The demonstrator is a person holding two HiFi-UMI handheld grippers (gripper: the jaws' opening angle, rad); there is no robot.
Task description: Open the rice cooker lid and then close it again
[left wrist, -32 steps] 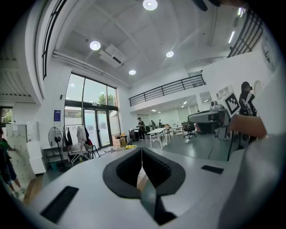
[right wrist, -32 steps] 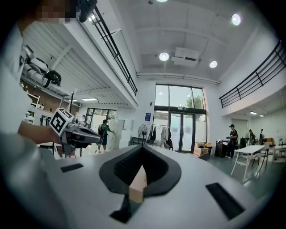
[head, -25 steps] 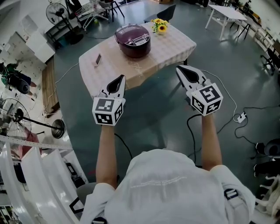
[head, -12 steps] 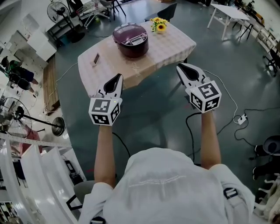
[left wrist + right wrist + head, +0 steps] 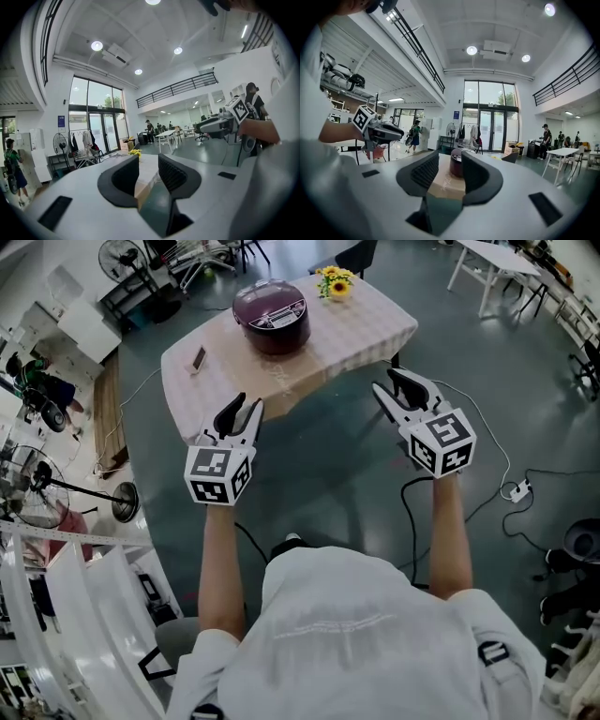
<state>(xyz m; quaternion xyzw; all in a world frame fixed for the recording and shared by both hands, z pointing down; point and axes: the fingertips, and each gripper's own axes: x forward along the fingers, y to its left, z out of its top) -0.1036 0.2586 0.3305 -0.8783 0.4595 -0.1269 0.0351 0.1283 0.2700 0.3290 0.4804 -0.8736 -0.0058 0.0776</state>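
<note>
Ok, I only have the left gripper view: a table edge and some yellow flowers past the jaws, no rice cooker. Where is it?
Observer: In the head view the rice cooker stands on the far part of the table, just left of the flowers, with its lid down.
Operator: Is the right gripper on it?
Observer: No. The right gripper is short of the table's near edge, well apart from the cooker. Its jaws are opening with nothing between them.
Operator: Anything else on the table?
Observer: One small flat object near the table's left edge, too small to identify.
</note>
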